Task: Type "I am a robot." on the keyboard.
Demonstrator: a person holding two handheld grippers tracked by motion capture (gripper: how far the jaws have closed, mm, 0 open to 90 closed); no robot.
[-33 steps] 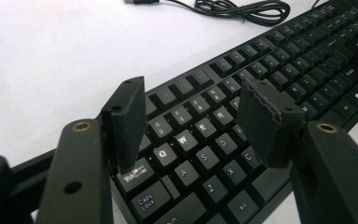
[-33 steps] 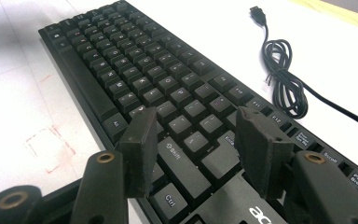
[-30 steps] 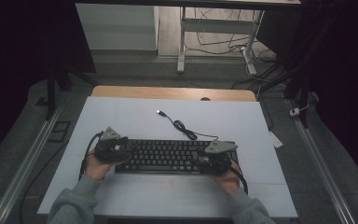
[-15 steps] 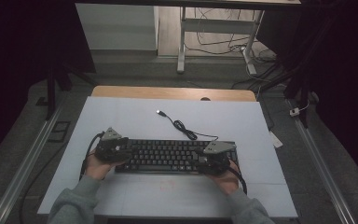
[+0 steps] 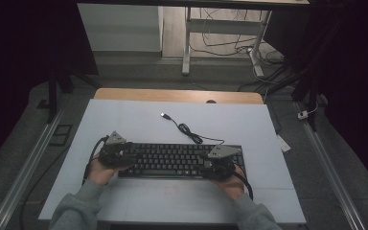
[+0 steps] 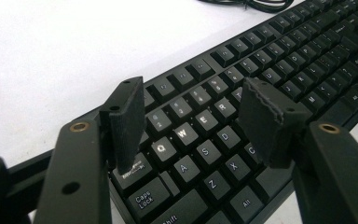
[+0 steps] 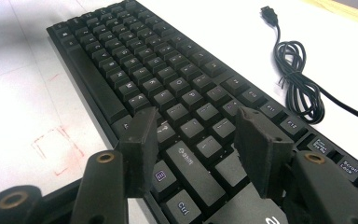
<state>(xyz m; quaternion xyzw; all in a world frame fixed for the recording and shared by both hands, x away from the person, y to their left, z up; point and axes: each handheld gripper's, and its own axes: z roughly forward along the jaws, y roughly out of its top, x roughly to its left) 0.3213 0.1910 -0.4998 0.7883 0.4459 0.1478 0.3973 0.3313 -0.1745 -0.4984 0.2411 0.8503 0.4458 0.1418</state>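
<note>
Both my claws are spread open above the keyboard (image 5: 179,160): left claw (image 6: 193,126) lower left, right claw (image 7: 198,149) lower right. I should press keys squarely, one pad at a time.

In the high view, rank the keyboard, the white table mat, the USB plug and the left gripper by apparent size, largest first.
1. white table mat
2. keyboard
3. left gripper
4. USB plug
The gaps are wide, so nearness to the camera does not alter the order.
</note>
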